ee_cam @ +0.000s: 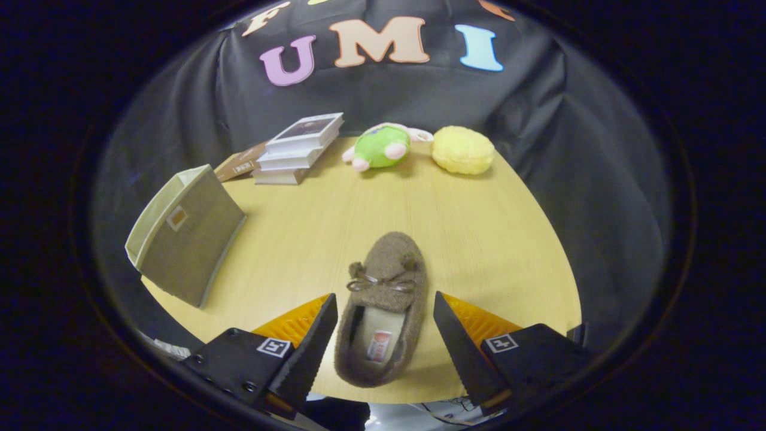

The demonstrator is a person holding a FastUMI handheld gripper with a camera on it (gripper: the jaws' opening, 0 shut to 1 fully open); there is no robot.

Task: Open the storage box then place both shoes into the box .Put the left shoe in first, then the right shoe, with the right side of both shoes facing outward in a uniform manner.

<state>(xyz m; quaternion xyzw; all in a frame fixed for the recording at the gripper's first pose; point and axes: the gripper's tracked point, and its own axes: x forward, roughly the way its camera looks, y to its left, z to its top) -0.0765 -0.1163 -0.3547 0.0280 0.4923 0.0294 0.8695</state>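
Jaws stand wide apart, and we see the slipper point(383, 311) lying between them on the table point(479, 227), its heel end flanked by both fingers, though we cannot tell whether either touches it. A small label sits on its insole; its writing is too small for us to make out. Off to the left, the storage box point(185, 239) stands tilted, bearing a small patch we cannot read either.

Fuzzy brown slipper point(386, 305) with a brown bow, khaki fabric storage box point(188, 239), green and pink plush toy point(383, 146), yellow plush point(462, 149), pale wood-grain desk point(479, 227).
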